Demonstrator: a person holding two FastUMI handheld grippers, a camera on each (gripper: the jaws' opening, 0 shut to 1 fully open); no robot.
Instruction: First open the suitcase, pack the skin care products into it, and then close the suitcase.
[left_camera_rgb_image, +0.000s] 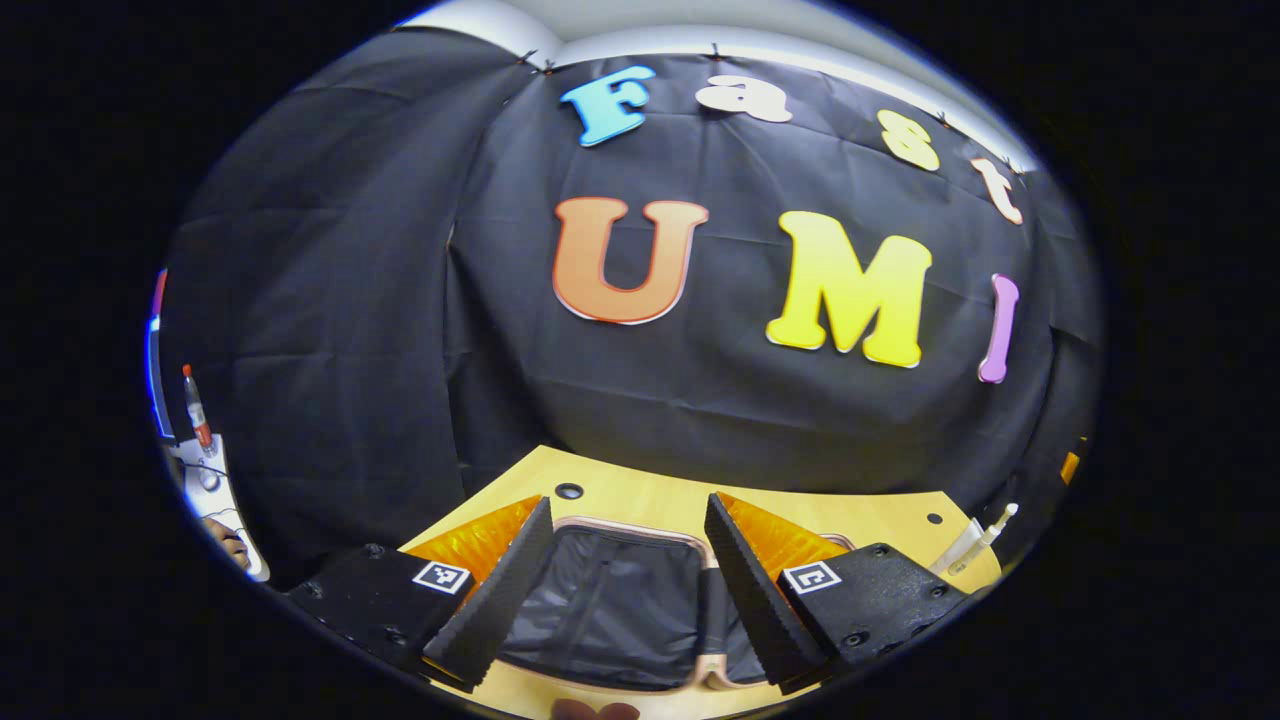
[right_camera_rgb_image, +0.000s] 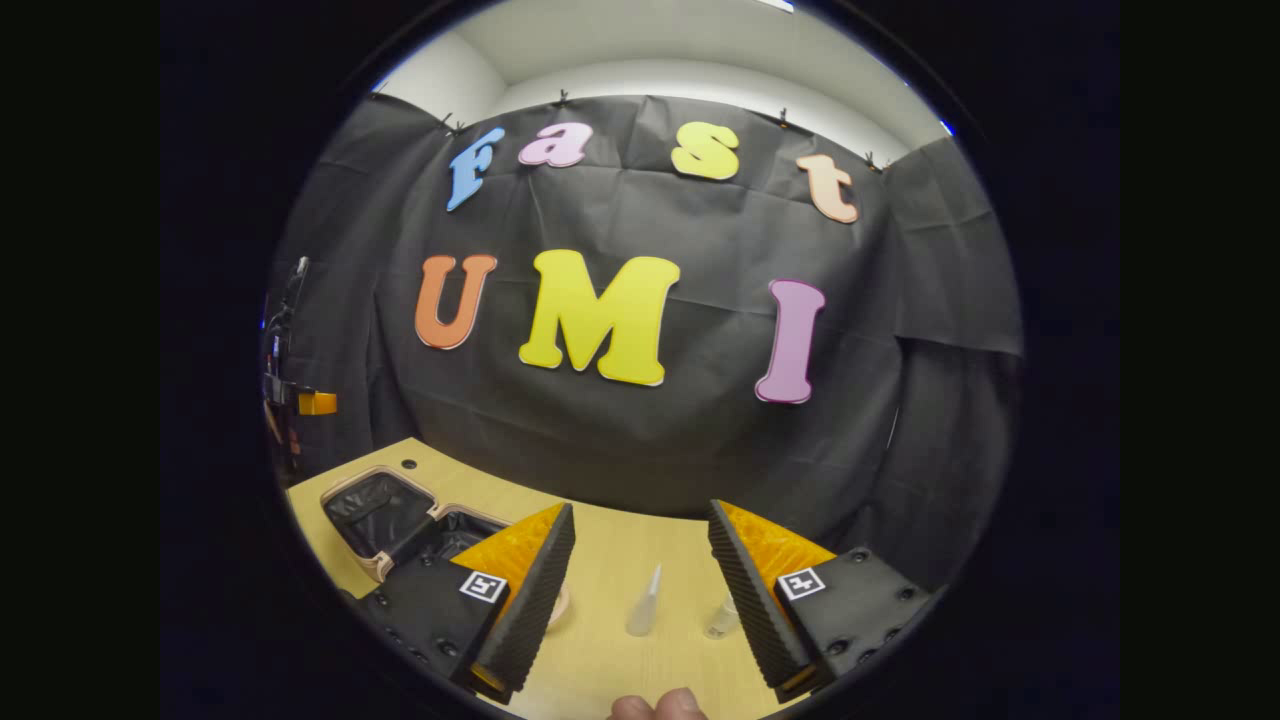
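The suitcase (left_camera_rgb_image: 620, 610) lies open flat on the wooden table (left_camera_rgb_image: 640, 500), its dark lining facing up inside a pale pink rim. My left gripper (left_camera_rgb_image: 625, 585) hangs open just above it, nothing between its fingers. In the right gripper view the open suitcase (right_camera_rgb_image: 395, 515) sits at the left. My right gripper (right_camera_rgb_image: 640, 590) is open over the table. Between its fingers on the table lie a slim clear pointed tube (right_camera_rgb_image: 645, 602) and a small clear bottle (right_camera_rgb_image: 722, 618) close to the right finger. A round pale item (right_camera_rgb_image: 558, 606) peeks from behind the left finger.
White tubes (left_camera_rgb_image: 975, 540) lie at the table's right edge in the left gripper view. A red-capped bottle (left_camera_rgb_image: 196, 410) stands on a white stand at far left. The black cloth wall closes the back of the table. A fingertip (right_camera_rgb_image: 660, 706) shows at the bottom edge.
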